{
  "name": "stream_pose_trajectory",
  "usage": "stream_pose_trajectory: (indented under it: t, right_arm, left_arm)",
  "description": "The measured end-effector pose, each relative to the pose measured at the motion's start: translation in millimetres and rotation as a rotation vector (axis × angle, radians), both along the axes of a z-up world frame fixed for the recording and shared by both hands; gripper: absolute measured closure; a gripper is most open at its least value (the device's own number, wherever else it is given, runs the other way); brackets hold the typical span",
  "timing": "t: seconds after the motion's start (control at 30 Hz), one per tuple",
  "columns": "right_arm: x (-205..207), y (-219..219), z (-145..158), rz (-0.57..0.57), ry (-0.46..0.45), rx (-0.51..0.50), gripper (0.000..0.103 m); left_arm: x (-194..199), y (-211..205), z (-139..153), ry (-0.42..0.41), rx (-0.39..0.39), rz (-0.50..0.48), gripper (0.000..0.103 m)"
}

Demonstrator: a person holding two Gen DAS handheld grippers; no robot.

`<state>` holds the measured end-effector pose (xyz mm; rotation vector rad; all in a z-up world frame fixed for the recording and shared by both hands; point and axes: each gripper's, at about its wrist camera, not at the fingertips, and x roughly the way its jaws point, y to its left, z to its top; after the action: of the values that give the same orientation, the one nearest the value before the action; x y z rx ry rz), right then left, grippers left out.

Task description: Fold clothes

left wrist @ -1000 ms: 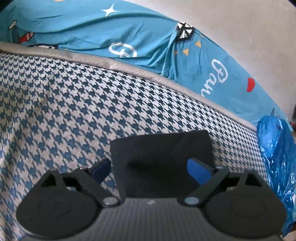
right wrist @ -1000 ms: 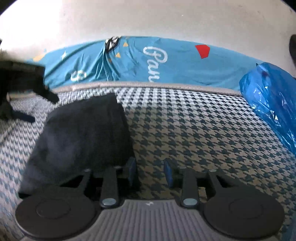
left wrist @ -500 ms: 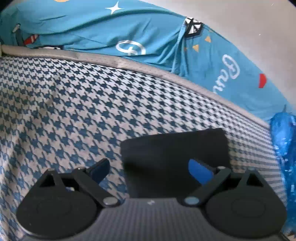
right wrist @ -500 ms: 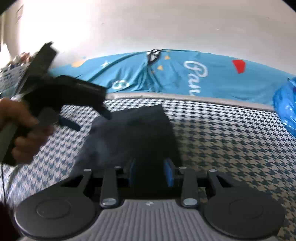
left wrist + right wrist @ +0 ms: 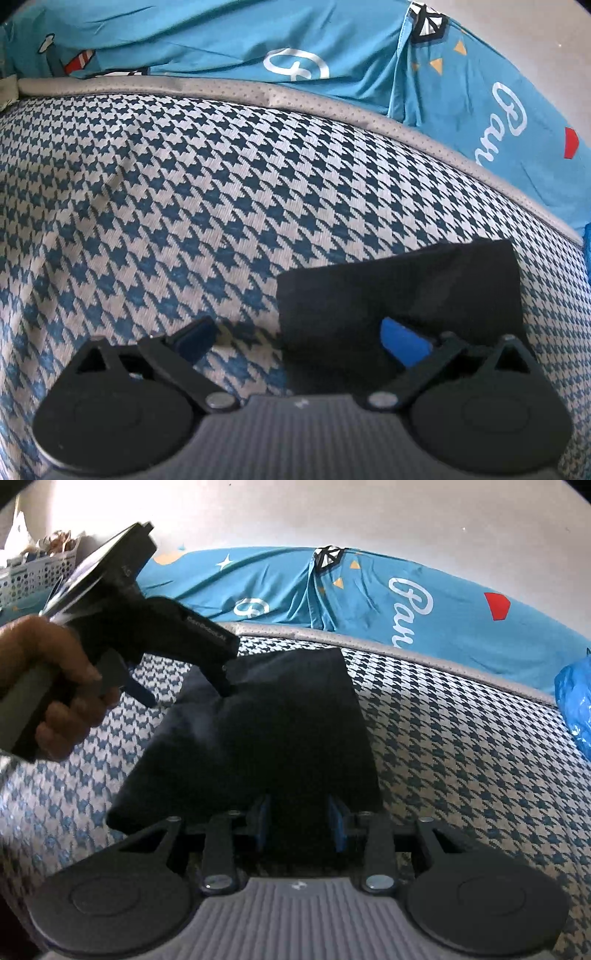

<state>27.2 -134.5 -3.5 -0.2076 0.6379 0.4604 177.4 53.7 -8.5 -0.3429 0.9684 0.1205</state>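
1 folded dark navy cloth garment (image 5: pixel 266 716), matte and soft with a squared far edge, lies on the woven blue-and-white houndstooth mattress (image 5: pixel 184 192). Behind it runs 1 grey perforated border strip (image 5: pixel 229 92) and 1 smooth turquoise printed sheet (image 5: pixel 221 33). 1 crinkled blue plastic bag (image 5: pixel 576 701) sits at the right. The left gripper (image 5: pixel 299 338) is opening, its 2 blue pads wide apart, 1 over the garment's corner without pressing. The right gripper (image 5: pixel 300 825) has its 2 pads partly apart, the garment's near edge between them; whether they pinch it I cannot tell.
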Motion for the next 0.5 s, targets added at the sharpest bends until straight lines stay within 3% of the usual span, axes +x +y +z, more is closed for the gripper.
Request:
stream_pose_trajectory:
  t: [0.27, 0.5]
  right_arm:
    - [-10.8, 6.6, 12.5, 0.109, 0.000, 0.116, 0.069]
    - [-14.1, 32.3, 2.4, 0.200, 0.027, 0.075, 0.069]
  left_arm:
    - [-5.5, -2.2, 11.8, -0.022, 0.001, -0.023, 0.003]
    - [-7.6, -12.2, 14.0, -0.026, 0.058, -0.061, 0.003]
